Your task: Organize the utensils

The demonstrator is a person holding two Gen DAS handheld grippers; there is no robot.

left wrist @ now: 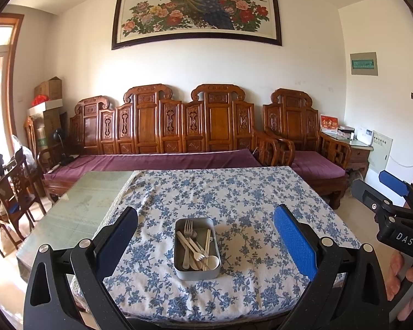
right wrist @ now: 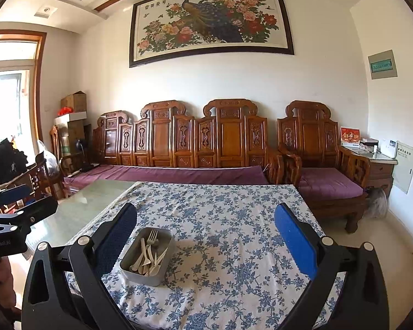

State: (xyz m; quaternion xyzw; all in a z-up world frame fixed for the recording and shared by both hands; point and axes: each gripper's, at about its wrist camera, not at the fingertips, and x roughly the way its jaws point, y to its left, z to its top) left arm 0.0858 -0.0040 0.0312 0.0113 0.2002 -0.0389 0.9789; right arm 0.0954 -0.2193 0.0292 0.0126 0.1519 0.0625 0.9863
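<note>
A grey metal tin sits on the blue floral tablecloth, near its front edge. Inside lie several pale utensils: forks, a spoon, chopsticks. My left gripper is open and empty, held above and before the tin, which shows between its fingers. The right gripper shows at the right edge of that view. In the right wrist view the tin with its utensils lies left of centre. My right gripper is open and empty. The left gripper shows at the left edge.
The cloth covers the table's right part; bare glass tabletop lies to the left. A carved wooden sofa with purple cushions stands behind. Chairs stand at the left, a side table at the right.
</note>
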